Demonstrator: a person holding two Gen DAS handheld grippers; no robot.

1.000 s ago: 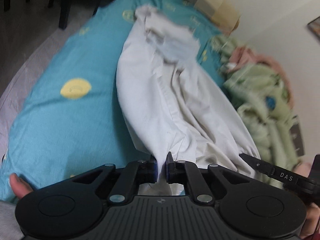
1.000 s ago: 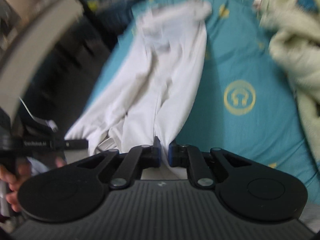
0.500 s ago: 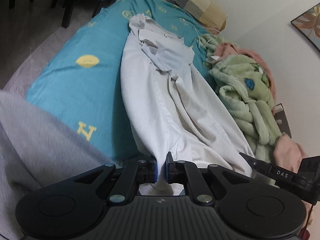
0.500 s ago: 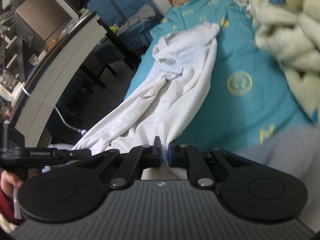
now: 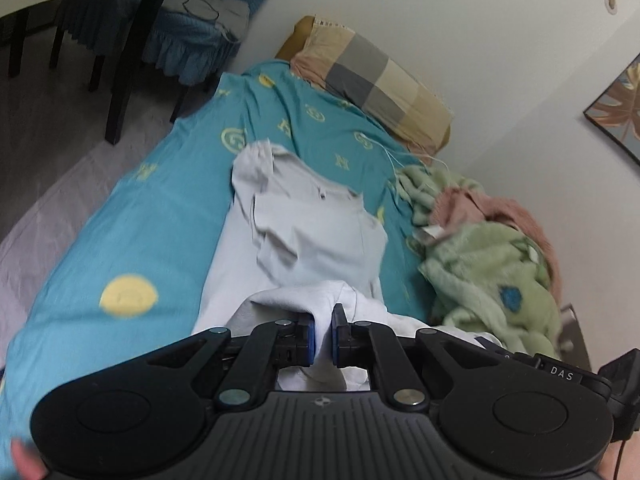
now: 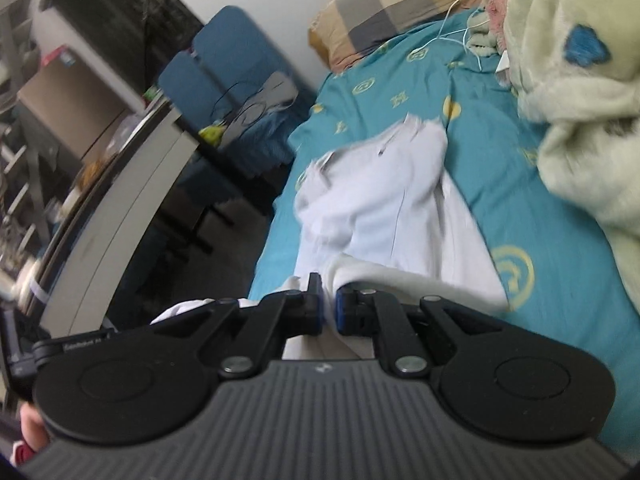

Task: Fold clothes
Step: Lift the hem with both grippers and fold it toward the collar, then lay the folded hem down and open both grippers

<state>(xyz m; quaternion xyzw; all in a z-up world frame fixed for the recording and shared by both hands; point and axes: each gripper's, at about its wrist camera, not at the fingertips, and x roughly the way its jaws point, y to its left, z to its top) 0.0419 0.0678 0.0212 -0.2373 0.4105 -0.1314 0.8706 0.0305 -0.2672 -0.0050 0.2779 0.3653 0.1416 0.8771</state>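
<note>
My left gripper and right gripper each clamp a hem corner of the white shirt. Its body lies on the teal bed sheet, collar toward 12 o'clock, green blanket at 3 o'clock.

Home bedroom, teal-sheeted bed, checked pillow, crumpled blanket, framed picture

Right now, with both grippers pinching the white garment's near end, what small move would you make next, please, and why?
Probably carry both ends forward and lay them on the far half: the left gripper and right gripper are shut on the white garment, whose near part is lifted while the rest lies on the teal bedsheet.
</note>
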